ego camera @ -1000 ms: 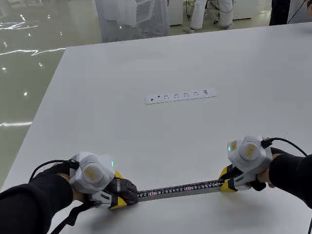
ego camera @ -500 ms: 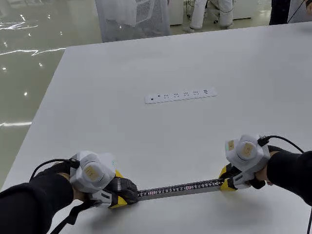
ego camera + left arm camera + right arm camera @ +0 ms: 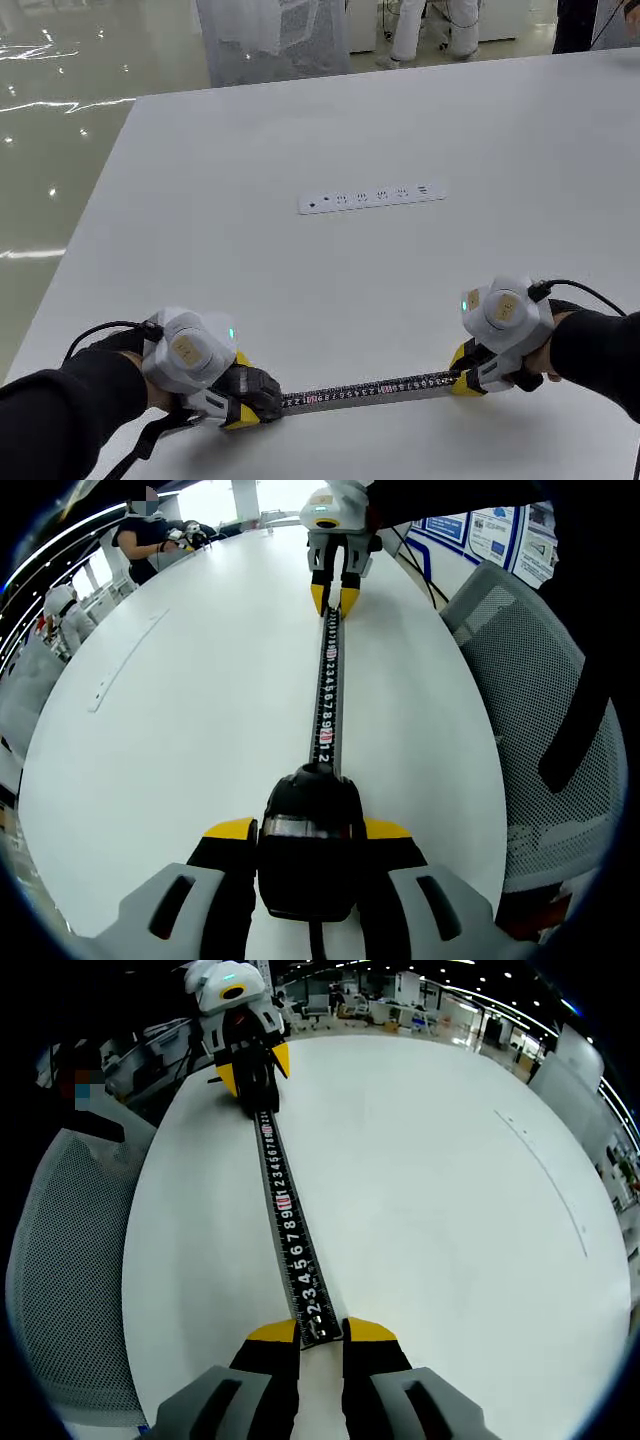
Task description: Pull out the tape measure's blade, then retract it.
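Note:
The black tape measure case rests on the white table at the near left, with my left gripper shut on it; in the left gripper view the case sits between the yellow-tipped jaws. The dark numbered blade lies flat on the table, running right to my right gripper, which is shut on the blade's end. In the right gripper view the blade tip is pinched between the jaws, and the blade leads away to the left gripper.
A white power strip lies mid-table, beyond the blade. A grey mesh chair stands at the table's near edge. People stand past the far edge, and shiny floor lies to the left.
The right gripper has shifted slightly left with the blade's end, so a little less blade lies out. The left gripper and case stay put.

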Demonstrator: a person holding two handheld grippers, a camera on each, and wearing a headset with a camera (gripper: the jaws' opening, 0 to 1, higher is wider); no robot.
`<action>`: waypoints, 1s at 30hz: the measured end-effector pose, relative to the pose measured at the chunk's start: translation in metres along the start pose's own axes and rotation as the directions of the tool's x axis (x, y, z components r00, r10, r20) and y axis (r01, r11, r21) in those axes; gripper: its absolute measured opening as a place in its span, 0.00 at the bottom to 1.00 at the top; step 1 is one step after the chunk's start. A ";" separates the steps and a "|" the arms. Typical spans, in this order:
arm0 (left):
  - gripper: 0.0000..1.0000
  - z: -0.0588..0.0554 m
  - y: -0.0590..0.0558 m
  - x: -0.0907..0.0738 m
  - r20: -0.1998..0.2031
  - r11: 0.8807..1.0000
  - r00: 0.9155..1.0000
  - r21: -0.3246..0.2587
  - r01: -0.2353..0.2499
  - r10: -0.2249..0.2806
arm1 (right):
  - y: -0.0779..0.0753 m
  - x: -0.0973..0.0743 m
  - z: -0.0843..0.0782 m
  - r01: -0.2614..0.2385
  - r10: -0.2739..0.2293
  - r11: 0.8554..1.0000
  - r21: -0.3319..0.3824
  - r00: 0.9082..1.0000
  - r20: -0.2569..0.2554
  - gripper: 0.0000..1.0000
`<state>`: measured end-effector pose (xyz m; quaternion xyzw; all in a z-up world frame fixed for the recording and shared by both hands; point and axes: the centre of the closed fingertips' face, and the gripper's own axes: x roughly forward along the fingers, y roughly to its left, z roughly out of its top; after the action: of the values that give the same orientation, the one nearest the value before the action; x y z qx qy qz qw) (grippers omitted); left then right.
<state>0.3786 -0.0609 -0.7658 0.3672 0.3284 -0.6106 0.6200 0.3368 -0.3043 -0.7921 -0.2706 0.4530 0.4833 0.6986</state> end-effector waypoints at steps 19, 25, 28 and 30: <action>0.37 -0.010 0.003 -0.008 -0.014 0.999 1.000 -0.043 -0.022 0.021 | -0.001 -0.001 -0.002 0.014 -0.018 0.994 -0.108 0.999 -0.037 0.12; 0.45 -0.012 0.005 -0.010 -0.021 0.996 0.999 -0.074 -0.042 0.040 | -0.007 -0.006 -0.007 0.046 -0.050 0.994 -0.101 0.998 -0.036 0.20; 0.49 -0.014 0.006 -0.010 -0.023 0.993 0.999 -0.105 -0.051 0.049 | -0.008 -0.006 -0.008 0.048 -0.051 0.994 -0.094 0.998 -0.033 0.22; 0.51 -0.014 0.004 -0.010 -0.017 0.992 0.999 -0.120 -0.049 0.047 | -0.007 -0.007 -0.008 0.050 -0.053 0.995 -0.091 0.998 -0.029 0.22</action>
<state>0.3826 -0.0437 -0.7638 0.3411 0.3600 -0.5721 0.6533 0.3394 -0.3167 -0.7899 -0.3210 0.4346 0.4808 0.6906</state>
